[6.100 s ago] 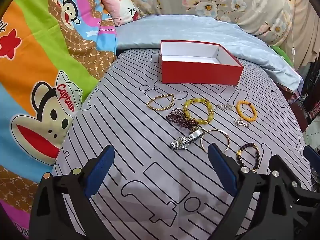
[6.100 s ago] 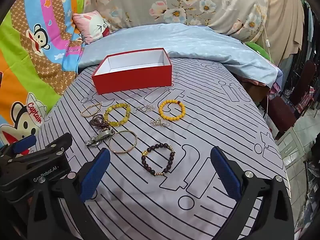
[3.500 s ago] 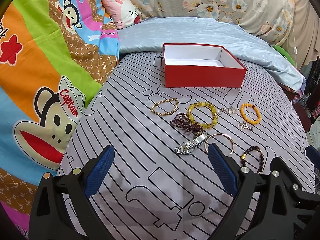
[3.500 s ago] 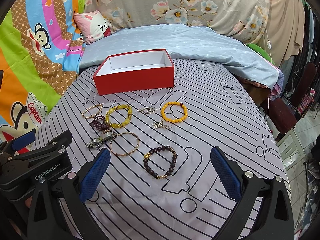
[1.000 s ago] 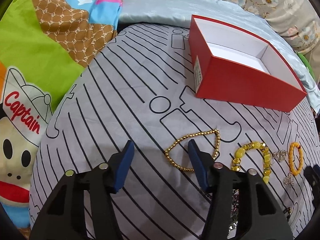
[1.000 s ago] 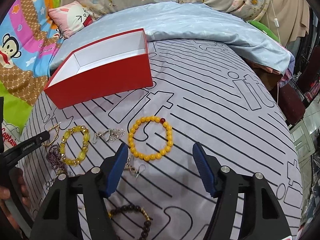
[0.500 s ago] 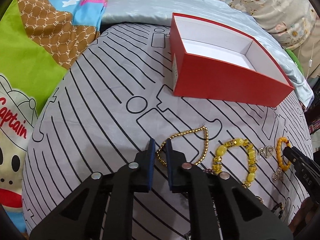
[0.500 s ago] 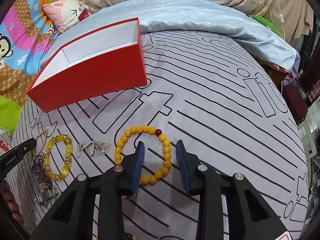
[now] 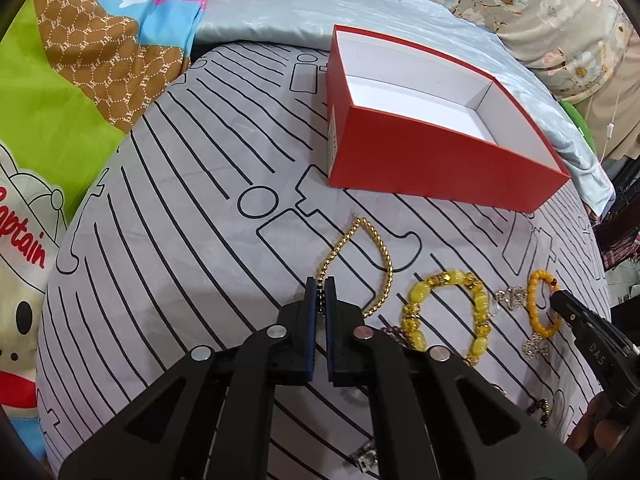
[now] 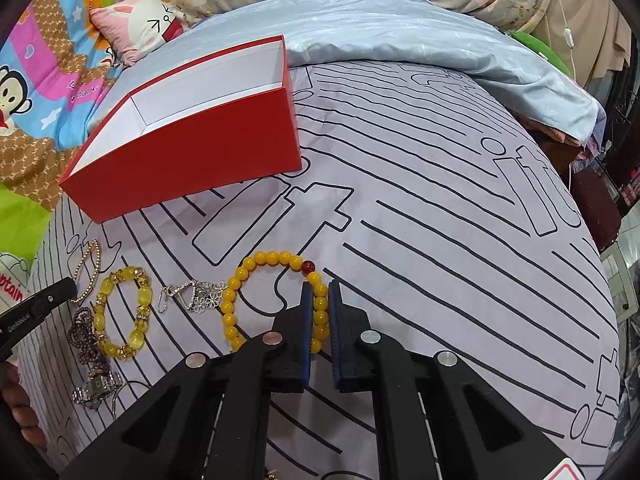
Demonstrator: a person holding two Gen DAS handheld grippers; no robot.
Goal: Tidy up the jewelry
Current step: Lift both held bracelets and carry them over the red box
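Observation:
A gold bead bracelet (image 9: 390,268) lies on the striped grey sheet, and my left gripper (image 9: 320,286) has its jaws closing onto the near end, blue pads pressing the beads. My right gripper (image 10: 320,288) is likewise closing, pads against the right side of an orange bead bracelet (image 10: 272,257) that still rests on the sheet. The open red box (image 9: 440,160) with a white inside stands just beyond both, empty as far as I see. The right gripper's tip (image 9: 556,300) shows at the orange bracelet (image 9: 534,312) in the left wrist view.
Between the two held pieces lie a chunky yellow bracelet (image 10: 144,296) and a silver charm chain (image 10: 204,296). A dark purple bead strand (image 10: 82,340) and a silver watch (image 10: 96,390) sit nearer me. A pale blue quilt (image 10: 400,32) is bunched behind the box.
Both grippers came down to the jewelry and went from wide open to closed, the left on the gold bracelet, the right on the orange one.

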